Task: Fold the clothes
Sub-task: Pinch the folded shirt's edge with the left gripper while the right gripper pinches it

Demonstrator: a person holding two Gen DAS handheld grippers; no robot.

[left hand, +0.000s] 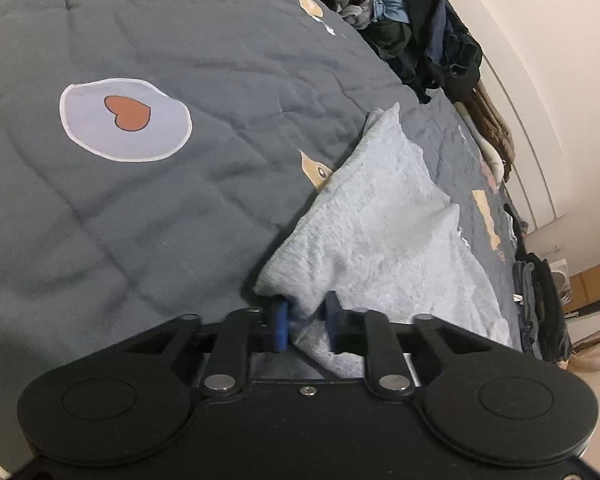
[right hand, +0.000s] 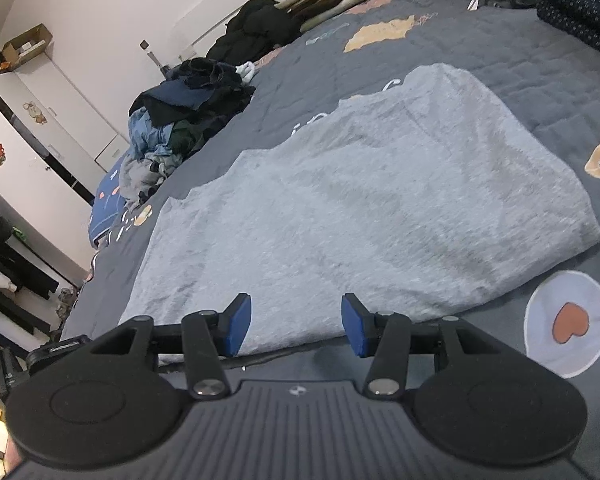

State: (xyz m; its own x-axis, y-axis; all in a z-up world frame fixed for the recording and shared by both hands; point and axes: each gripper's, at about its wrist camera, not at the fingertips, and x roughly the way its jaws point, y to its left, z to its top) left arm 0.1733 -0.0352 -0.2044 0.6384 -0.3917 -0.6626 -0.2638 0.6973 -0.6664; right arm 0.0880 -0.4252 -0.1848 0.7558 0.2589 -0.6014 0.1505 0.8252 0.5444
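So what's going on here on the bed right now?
A person is folding a light grey fleecy garment on a dark grey quilted bedspread. The left gripper has its jaws pinched on a bunched corner of the garment. The right gripper hovers with jaws open at the garment's near edge, gripping nothing yet.
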